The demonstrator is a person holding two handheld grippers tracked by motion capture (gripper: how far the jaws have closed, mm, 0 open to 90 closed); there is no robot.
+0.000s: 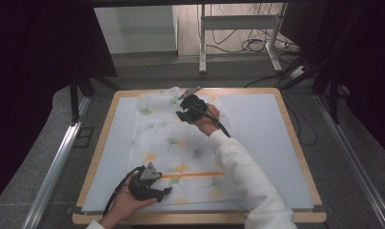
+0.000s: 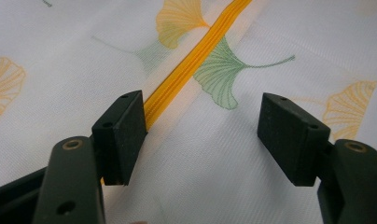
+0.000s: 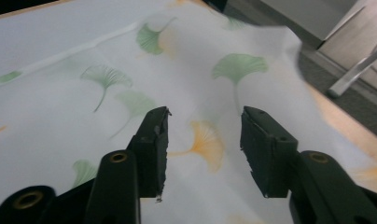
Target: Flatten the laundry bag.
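White woven cloth (image 1: 181, 143) (ginkgo-leaf print) carries a ribbed orange zipper (image 2: 196, 63).

White long sleeve (image 1: 250, 174), black grippers with blocky black fingers (image 2: 121, 135), brass-ringed screw holes, trailing black cables

So the cloth (image 1: 181, 148) is a thin white sheet printed with ginkgo leaves in green and yellow-orange, kinda see-through in spots. It's spread mostly flat, running from the near edge up to the far edge, a bit left of centre. The far end is rumpled and lifted slightly, with one corner (image 3: 280, 42) hanging past the edge. A bright orange zipper (image 1: 193, 175) runs across the near part of it, straight and closed as far as I can tell, lying flat in the fabric. Up close the zipper (image 2: 196, 65) has a green leaf right beside it and a yellow one just past it.
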